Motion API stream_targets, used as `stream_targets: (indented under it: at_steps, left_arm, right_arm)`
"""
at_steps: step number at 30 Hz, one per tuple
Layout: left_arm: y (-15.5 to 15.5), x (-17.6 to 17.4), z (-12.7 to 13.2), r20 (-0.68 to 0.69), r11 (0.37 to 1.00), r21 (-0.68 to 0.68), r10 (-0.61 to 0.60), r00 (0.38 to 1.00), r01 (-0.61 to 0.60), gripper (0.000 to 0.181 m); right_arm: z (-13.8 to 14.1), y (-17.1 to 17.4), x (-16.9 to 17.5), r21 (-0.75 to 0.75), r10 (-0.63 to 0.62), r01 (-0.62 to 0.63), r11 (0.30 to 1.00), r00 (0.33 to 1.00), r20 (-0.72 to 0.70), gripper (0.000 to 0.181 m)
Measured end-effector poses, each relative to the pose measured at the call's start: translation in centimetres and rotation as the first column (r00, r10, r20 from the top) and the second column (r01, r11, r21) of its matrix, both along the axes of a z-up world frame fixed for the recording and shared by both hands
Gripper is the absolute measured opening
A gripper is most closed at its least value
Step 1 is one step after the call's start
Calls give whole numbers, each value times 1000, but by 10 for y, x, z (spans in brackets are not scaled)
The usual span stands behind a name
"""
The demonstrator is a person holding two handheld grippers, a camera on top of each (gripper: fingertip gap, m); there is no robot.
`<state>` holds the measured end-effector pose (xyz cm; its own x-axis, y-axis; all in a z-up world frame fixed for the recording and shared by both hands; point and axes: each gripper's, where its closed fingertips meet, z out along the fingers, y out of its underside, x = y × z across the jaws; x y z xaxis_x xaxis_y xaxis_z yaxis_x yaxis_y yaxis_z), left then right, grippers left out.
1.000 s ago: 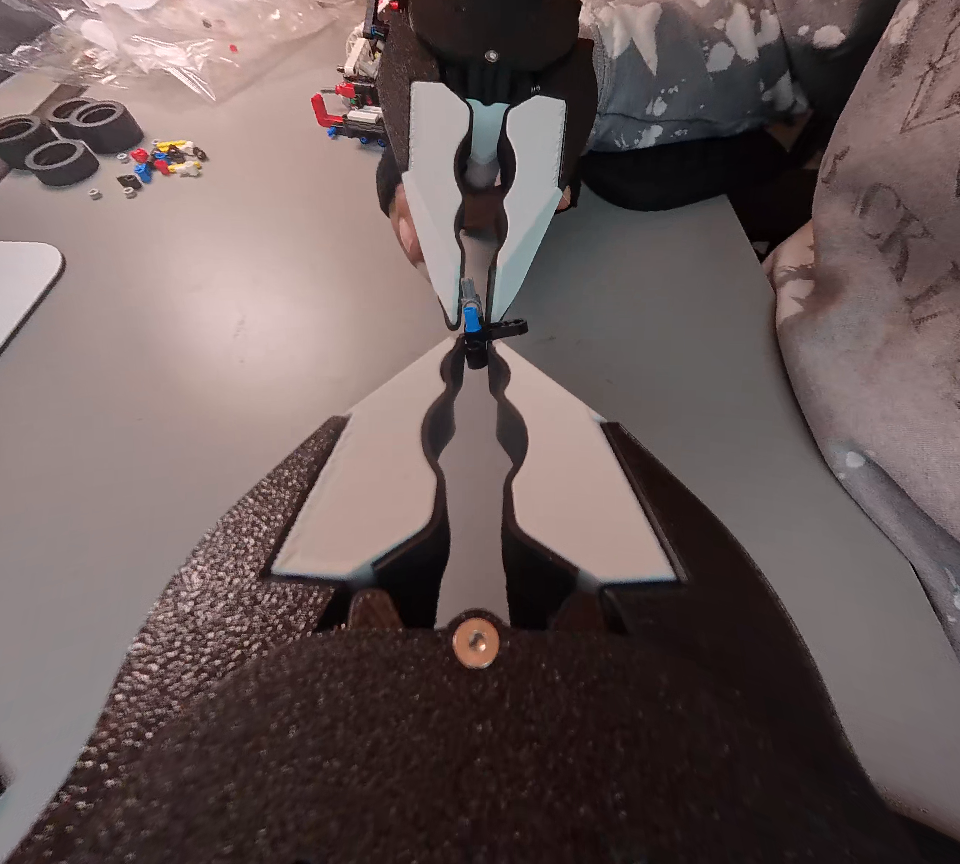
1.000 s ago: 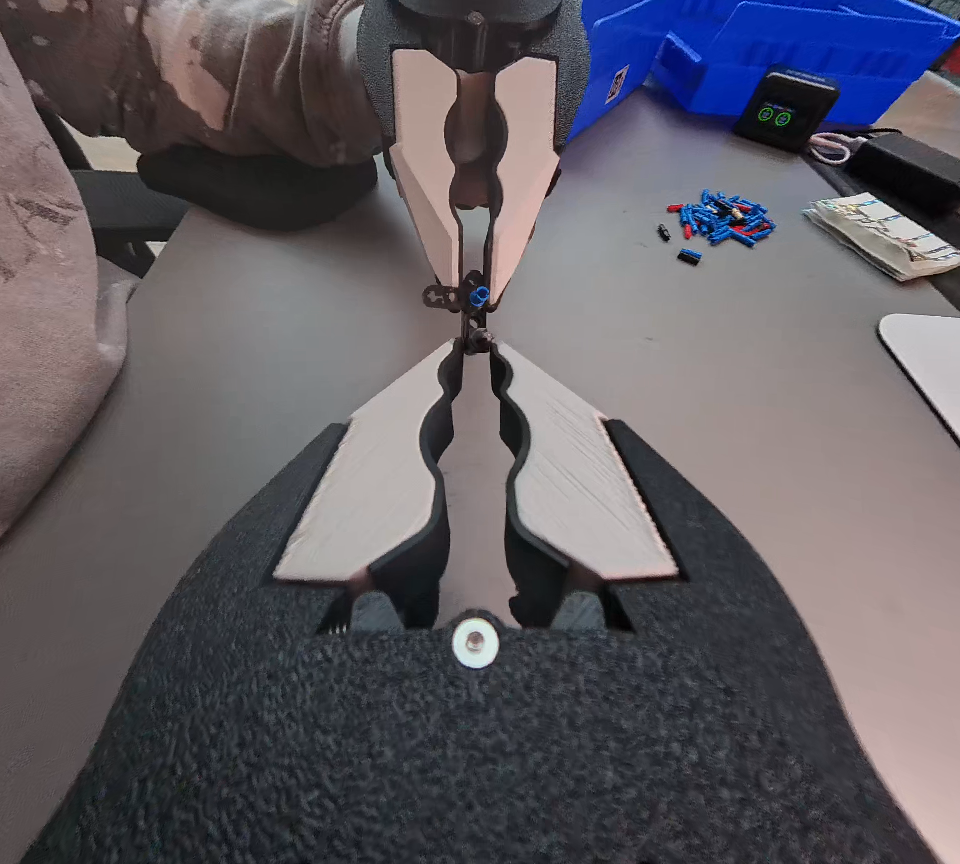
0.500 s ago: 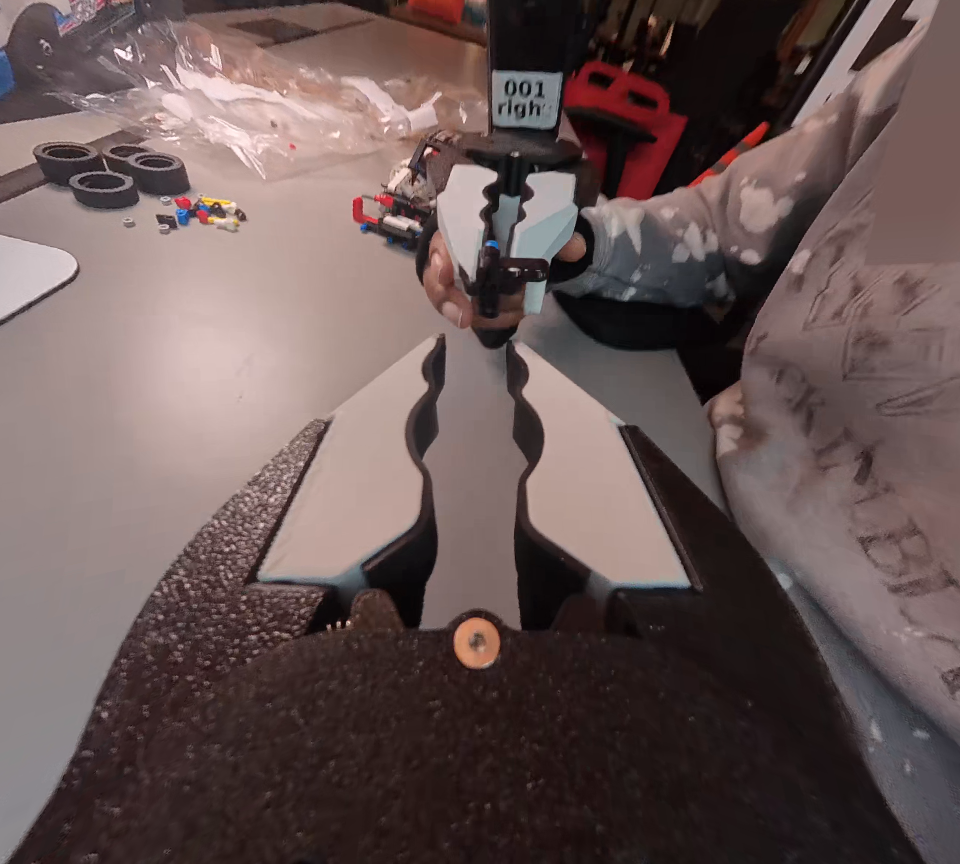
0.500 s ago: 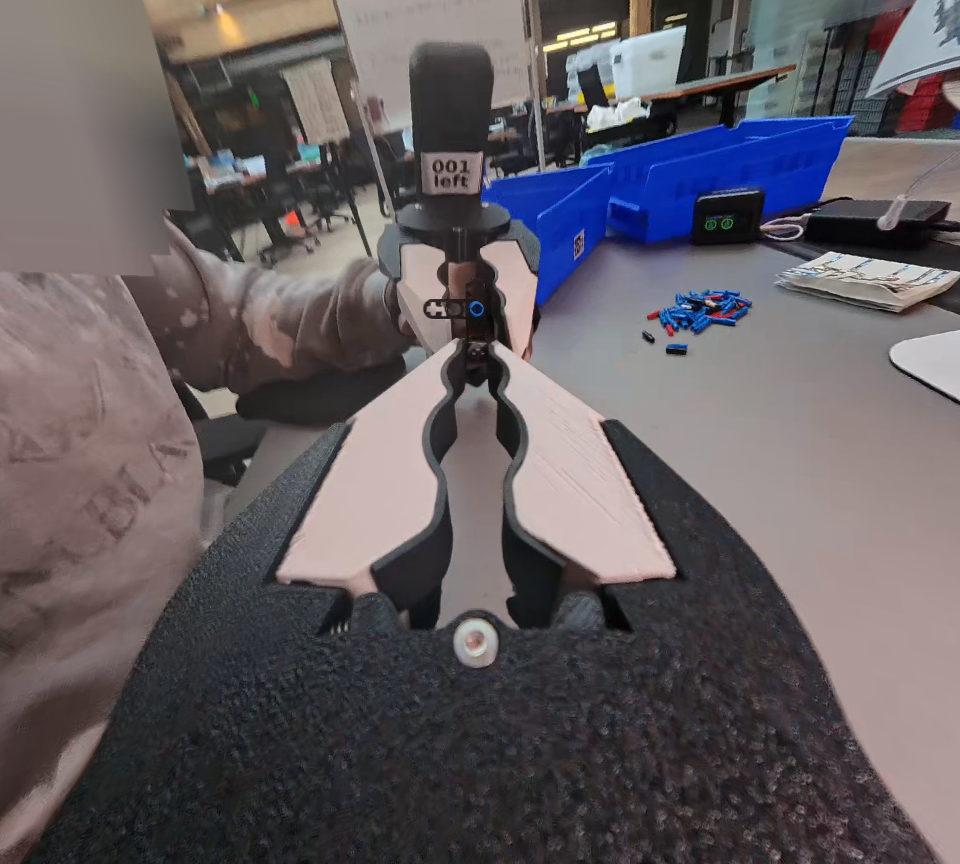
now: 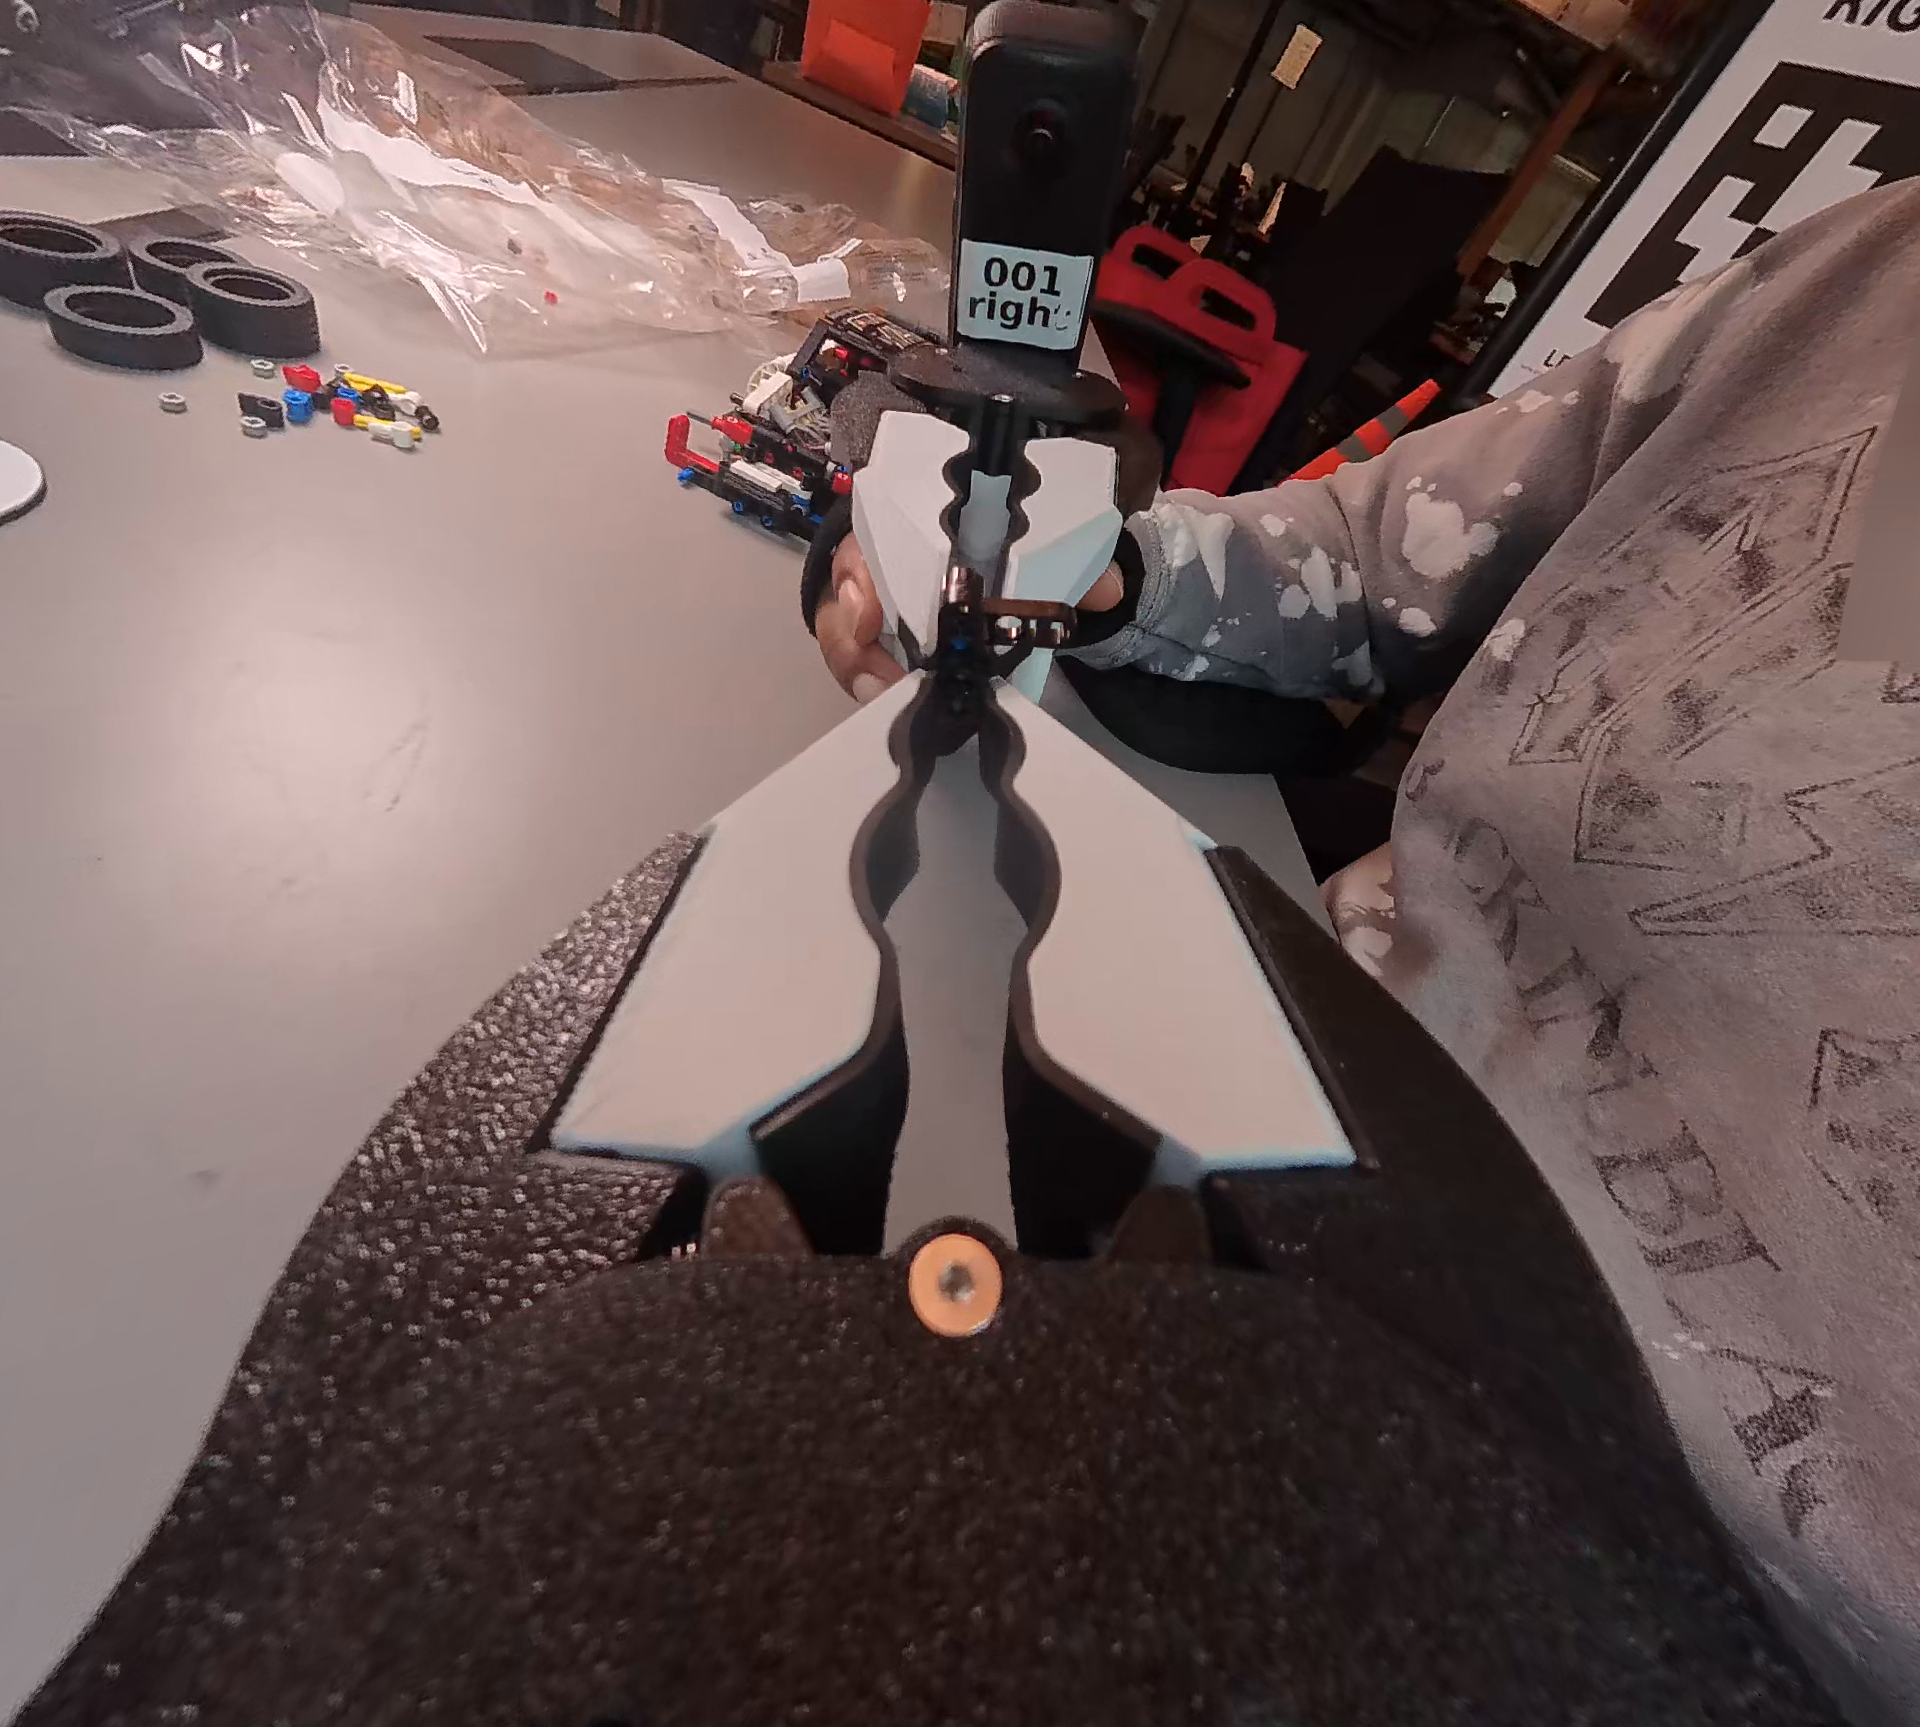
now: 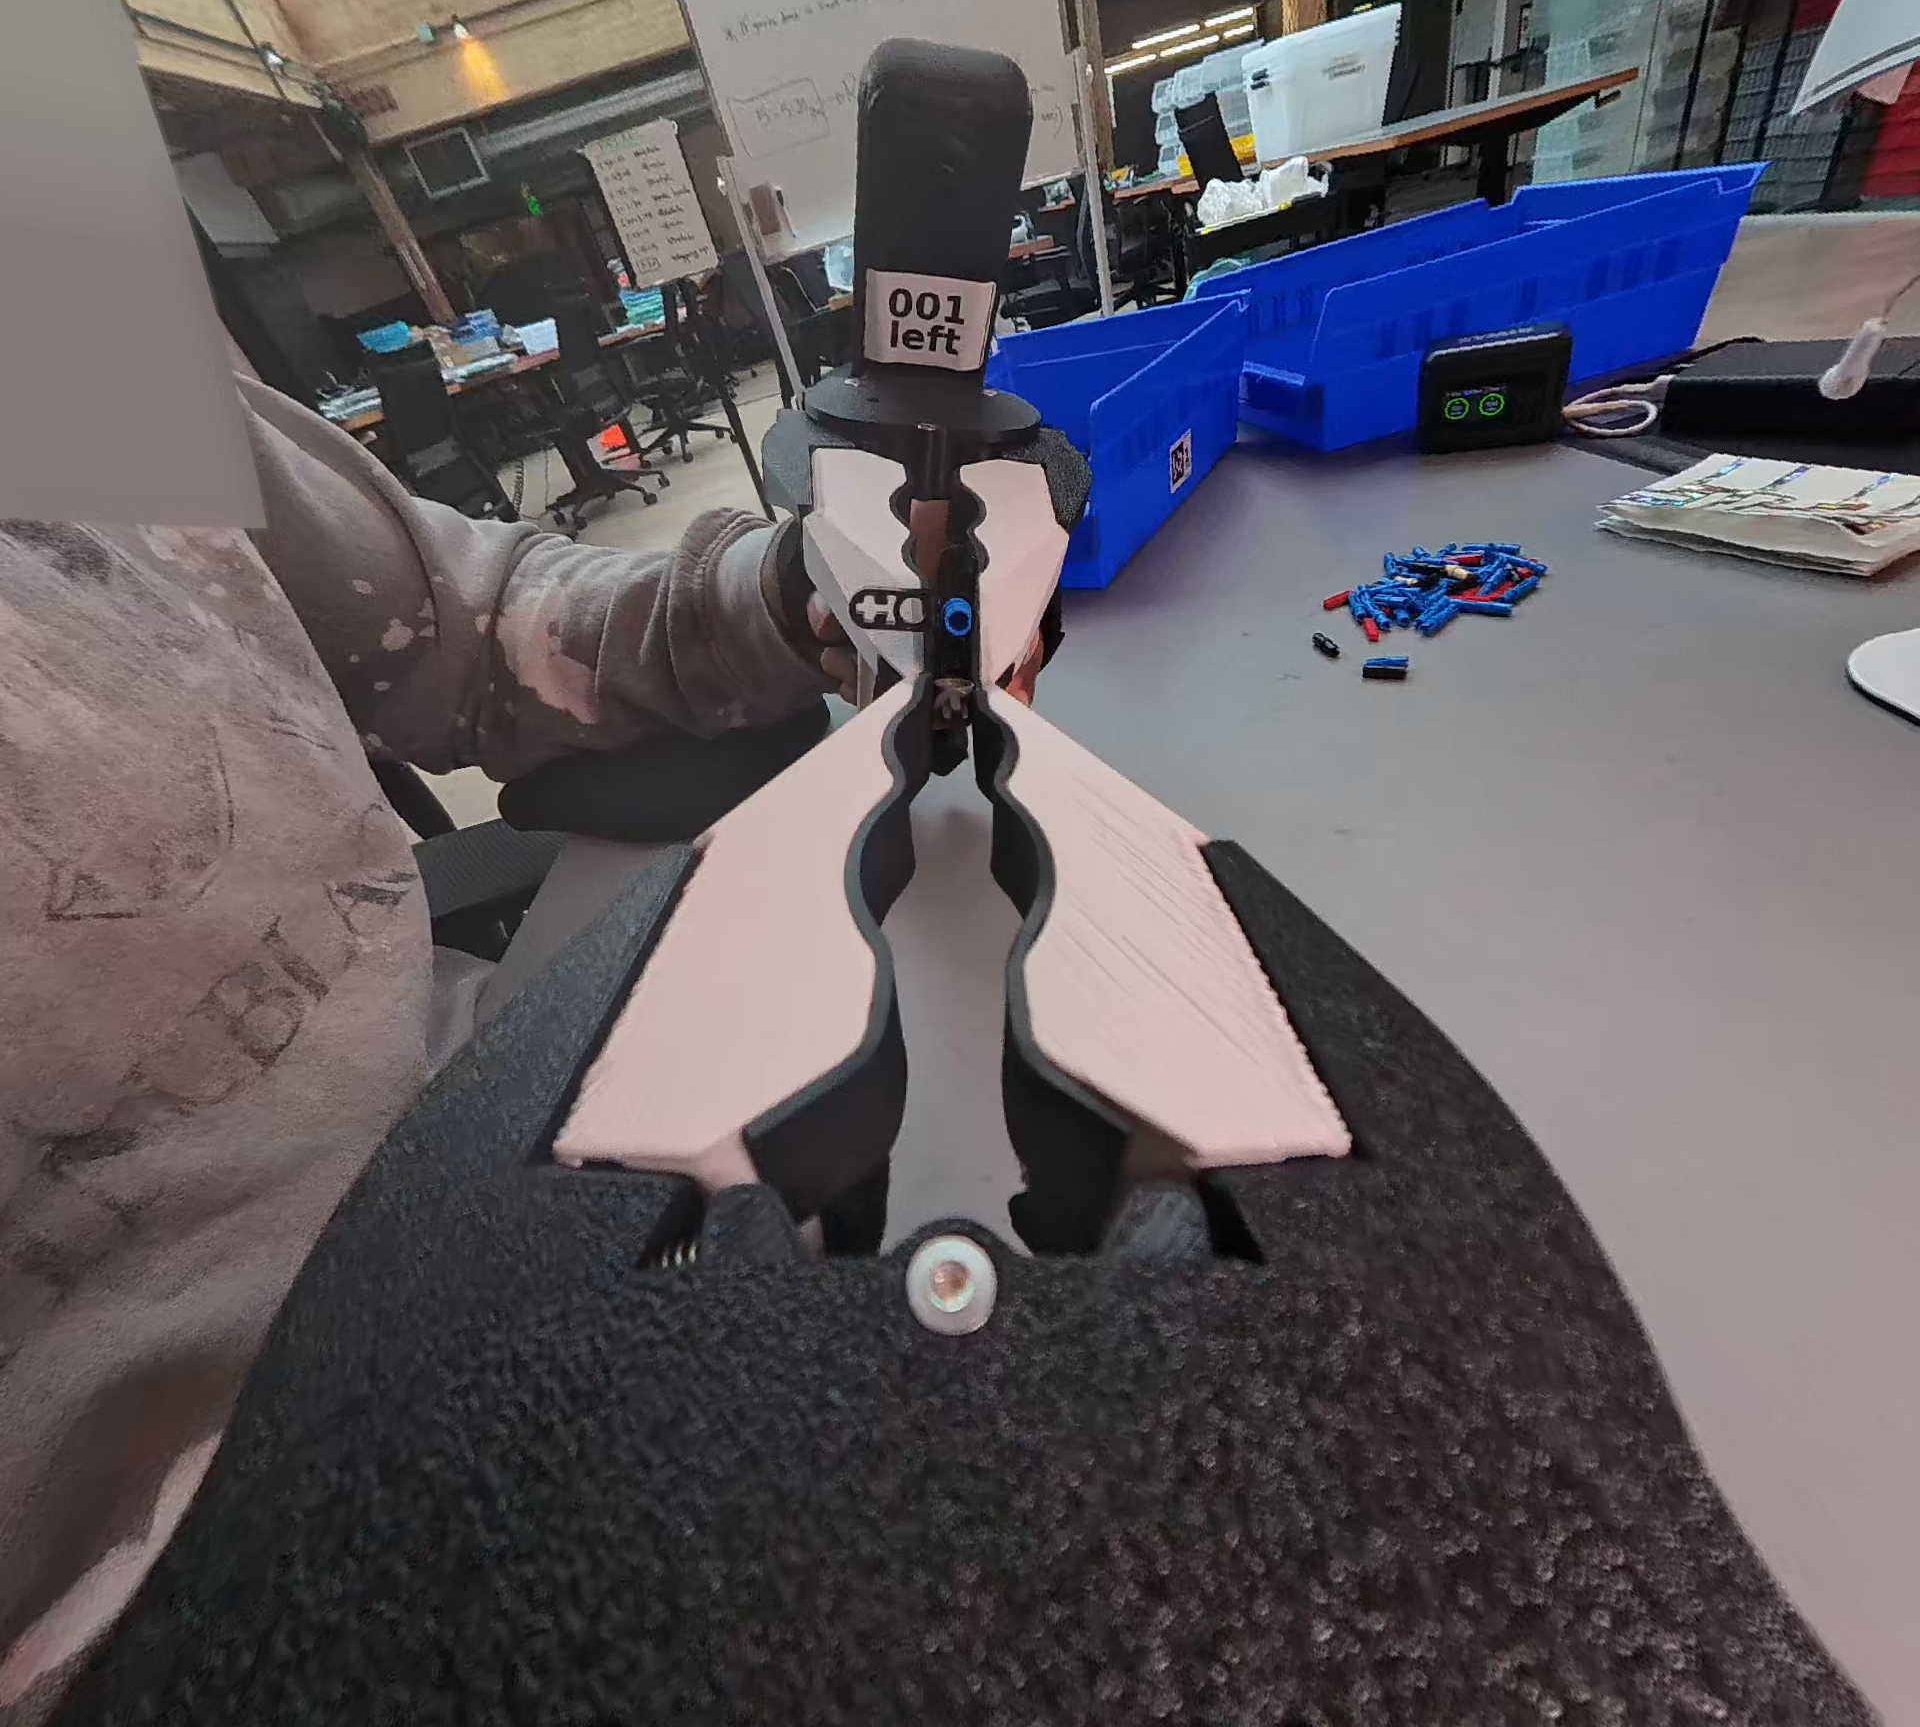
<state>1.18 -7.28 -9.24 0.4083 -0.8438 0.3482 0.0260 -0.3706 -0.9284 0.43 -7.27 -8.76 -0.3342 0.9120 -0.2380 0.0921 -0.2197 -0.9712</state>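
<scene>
Left wrist view: left gripper (image 5: 961, 701) and right gripper (image 6: 940, 709) fingers both pinch one small black toy part (image 6: 951, 628) above the table (image 5: 312, 690).

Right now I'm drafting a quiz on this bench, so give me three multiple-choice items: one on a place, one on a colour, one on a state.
1. Where do the black tyres lie?
A. In a bin
B. On the table beside the clear plastic bags
C. In a gripper

2. What colour are the bins?
A. Blue
B. Green
C. Yellow

3. How is the left gripper?
A. Wide open
B. Shut on the small black part
C. Lying on the table

Answers:
1 B: the black tyres rest on the table next to the clear plastic bags.
2 A: the bins are blue.
3 B: the left gripper has its tips pinched on the small black part.
</scene>
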Motion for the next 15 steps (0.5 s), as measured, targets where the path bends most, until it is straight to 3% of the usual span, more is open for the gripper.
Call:
stream_targets:
  at_steps: [7, 9, 10, 12, 15]
  left_arm:
    - [0, -2, 5, -7, 1000, 2, 6, 1000, -6, 6]
    - [8, -34, 18, 63, 996, 5, 86, 994, -87, 5]
    - [11, -48, 20, 49, 993, 13, 120, 992, -120, 4]
    - [15, -53, 11, -31, 989, 28, 148, 989, -147, 5]
    - [18, -33, -14, -98, 992, -22, 119, 988, -122, 6]
  right_arm:
    - [9, 2, 8, 19, 42, -42, 999, 999, -17, 6]
    - [30, 34, 28, -44, -43, 39, 998, 995, -89, 5]
    - [31, 46, 35, -1, -88, 88, 996, 993, -84, 6]
    - [26, 46, 31, 58, -104, 107, 993, 993, -57, 6]
    - [14, 25, 16, 58, -44, 45, 997, 999, -15, 6]
